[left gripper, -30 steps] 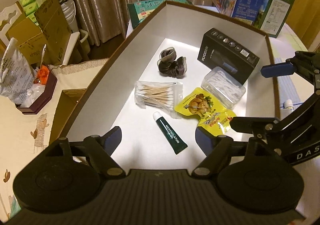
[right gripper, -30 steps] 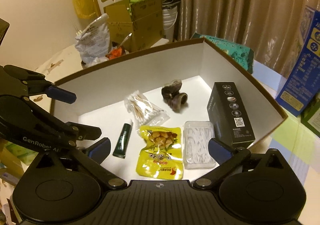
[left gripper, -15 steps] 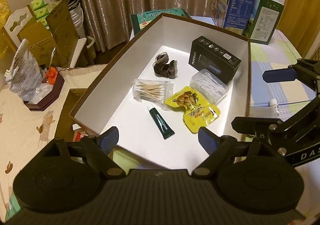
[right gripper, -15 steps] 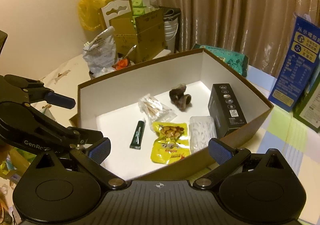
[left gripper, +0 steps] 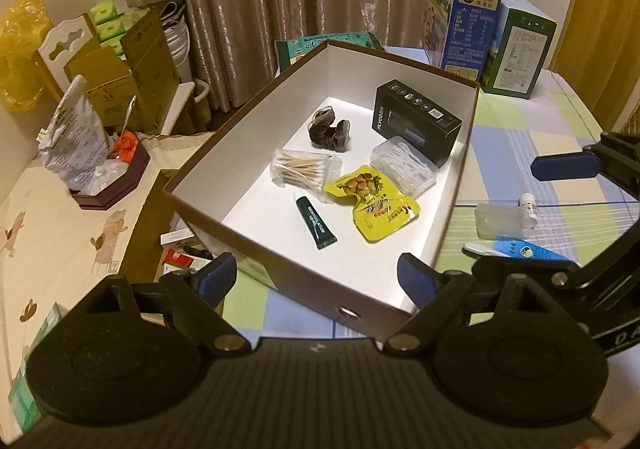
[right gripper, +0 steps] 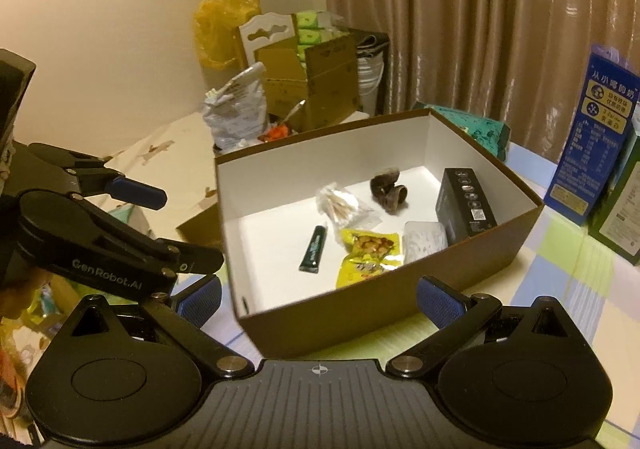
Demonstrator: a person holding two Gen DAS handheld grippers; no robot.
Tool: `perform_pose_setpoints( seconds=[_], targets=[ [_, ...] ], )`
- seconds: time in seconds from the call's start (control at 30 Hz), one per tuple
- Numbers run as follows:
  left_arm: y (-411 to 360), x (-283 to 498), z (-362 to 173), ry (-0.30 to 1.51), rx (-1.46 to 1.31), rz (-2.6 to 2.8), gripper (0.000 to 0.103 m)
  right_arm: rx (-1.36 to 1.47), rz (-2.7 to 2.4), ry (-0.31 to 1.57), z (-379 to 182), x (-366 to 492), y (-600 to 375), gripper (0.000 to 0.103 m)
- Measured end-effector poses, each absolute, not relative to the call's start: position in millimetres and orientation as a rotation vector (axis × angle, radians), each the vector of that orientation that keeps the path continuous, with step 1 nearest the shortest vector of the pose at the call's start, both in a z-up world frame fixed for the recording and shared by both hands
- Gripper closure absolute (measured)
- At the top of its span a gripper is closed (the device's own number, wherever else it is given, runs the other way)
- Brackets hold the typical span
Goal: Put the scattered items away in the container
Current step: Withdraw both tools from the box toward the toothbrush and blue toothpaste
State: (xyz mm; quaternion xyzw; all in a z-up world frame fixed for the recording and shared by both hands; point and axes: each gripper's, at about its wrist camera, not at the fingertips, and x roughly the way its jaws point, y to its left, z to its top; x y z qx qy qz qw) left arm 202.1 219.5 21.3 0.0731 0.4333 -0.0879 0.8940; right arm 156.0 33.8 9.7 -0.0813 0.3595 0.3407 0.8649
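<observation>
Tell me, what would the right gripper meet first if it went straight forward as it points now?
Probably the brown near wall of the box, which lies between the right gripper's open jaws; depth is unclear.

Left gripper (left gripper: 316,277) held above the near wall of a brown cardboard box with white lining (left gripper: 208,173), blue-padded jaws spread wide, nothing between. Inside, lying apart: dark green tube (left gripper: 316,223), yellow snack pouch (left gripper: 374,207), clear bag of cotton swabs (left gripper: 304,169), clear plastic case (left gripper: 402,167), black carton (left gripper: 416,121), dark scrunchie (left gripper: 330,129). Right of the box on the checked tablecloth (left gripper: 512,137): small white bottle (left gripper: 529,205), blue-and-white tube (left gripper: 516,250).
</observation>
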Motion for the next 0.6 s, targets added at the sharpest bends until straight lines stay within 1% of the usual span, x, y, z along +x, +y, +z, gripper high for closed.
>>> perform_pose_setpoints(
  seconds=[0.27,0.6],
  targets=[
    [208,168,23,0.903,0.128,-0.153,0.017,-0.157,0.747,0.773,8,128,7,0.002],
    [185,133,5,0.967,0.106,-0.137,0.017,-0.144,0.737,0.855,-12,108,-31,0.002]
  ],
)
